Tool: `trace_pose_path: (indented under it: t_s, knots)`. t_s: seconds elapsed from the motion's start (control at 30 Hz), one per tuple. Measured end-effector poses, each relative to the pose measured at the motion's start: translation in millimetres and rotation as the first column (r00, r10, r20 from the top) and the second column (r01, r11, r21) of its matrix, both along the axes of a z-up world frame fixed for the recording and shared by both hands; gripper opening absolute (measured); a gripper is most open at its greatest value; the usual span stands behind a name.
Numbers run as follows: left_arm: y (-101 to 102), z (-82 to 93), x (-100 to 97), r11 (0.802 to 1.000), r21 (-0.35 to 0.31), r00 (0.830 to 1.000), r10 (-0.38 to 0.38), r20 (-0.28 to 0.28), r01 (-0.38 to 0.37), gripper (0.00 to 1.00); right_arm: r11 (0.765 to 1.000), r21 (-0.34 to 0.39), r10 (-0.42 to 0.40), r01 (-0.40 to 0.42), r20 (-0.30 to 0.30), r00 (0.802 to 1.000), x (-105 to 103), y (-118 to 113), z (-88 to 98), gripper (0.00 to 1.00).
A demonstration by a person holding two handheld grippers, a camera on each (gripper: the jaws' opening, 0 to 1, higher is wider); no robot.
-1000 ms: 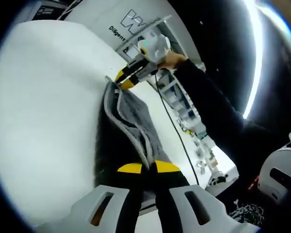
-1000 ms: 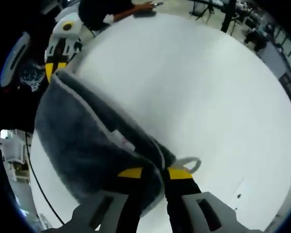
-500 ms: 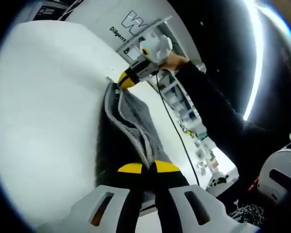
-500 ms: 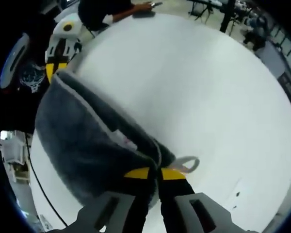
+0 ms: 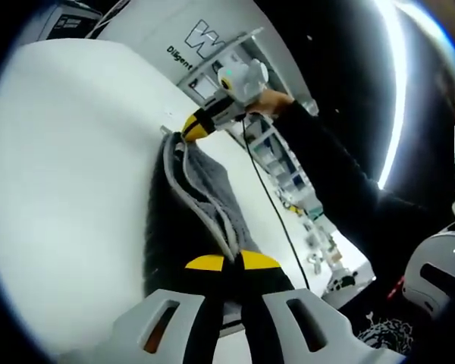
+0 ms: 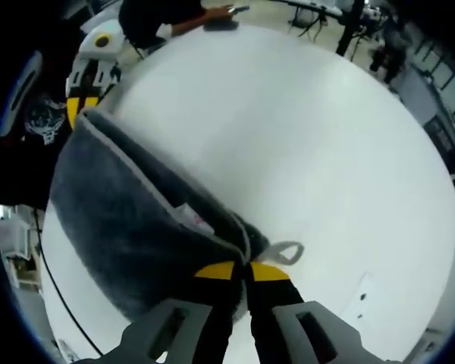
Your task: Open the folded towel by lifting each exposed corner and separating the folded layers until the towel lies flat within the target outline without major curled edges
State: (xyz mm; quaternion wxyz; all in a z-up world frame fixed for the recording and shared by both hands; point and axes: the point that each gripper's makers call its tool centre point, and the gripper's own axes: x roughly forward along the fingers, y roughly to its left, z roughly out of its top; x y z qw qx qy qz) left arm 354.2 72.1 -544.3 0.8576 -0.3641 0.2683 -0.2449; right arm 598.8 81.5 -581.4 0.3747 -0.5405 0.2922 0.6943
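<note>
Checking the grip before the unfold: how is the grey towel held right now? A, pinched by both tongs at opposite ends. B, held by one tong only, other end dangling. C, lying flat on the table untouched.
A: the left tongs and right tongs each clamp an end of the grey towel.

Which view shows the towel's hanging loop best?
The right gripper view: the pale hanging loop lies in the open against the white table, beside the right claw pinching the grey towel. The left gripper view shows the towel edge-on, no loop discernible.
</note>
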Motion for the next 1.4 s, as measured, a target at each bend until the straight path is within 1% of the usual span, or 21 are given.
trace_pose_path:
  t_s: [0.2,0.27,0.33,0.5,0.7,0.9,1.17,1.4]
  knots:
    - [0,4.4,-1.0,1.000,0.008,1.000,-0.005,0.011,0.004,0.03,1.000,0.028,-0.006,0.006,0.026,1.000,0,0,3.9,0.01]
    - [1,4.8,-0.9,1.000,0.009,1.000,0.000,0.013,0.000,0.03,0.999,0.043,0.010,-0.012,0.046,0.999,0,0,5.7,0.01]
    - [1,5.1,-0.8,1.000,0.011,1.000,0.006,0.014,-0.006,0.03,0.999,0.048,0.010,-0.012,0.049,0.999,0,0,8.0,0.01]
    - [-5,12.3,-1.7,1.000,0.015,0.999,-0.009,0.031,0.008,0.03,0.998,0.060,-0.002,-0.002,0.061,0.998,-1,-1,16.2,0.01]
    - [-8,14.4,-3.5,1.000,0.012,0.999,-0.017,0.039,0.016,0.03,0.997,0.077,-0.010,0.004,0.079,0.997,-2,-3,19.9,0.01]
    - [-11,18.1,-4.9,1.000,0.012,0.998,-0.023,0.050,0.023,0.03,0.996,0.084,0.005,-0.014,0.097,0.995,-5,-2,21.6,0.01]
    - [-10,23.0,-5.2,1.000,0.006,0.998,-0.028,0.059,0.028,0.03,0.996,0.090,-0.005,-0.004,0.106,0.994,-5,-1,27.8,0.01]
    - [-17,32.8,-3.6,0.999,0.007,0.996,-0.049,0.081,0.049,0.03,0.996,0.090,-0.011,0.000,0.126,0.992,-4,-2,34.8,0.01]
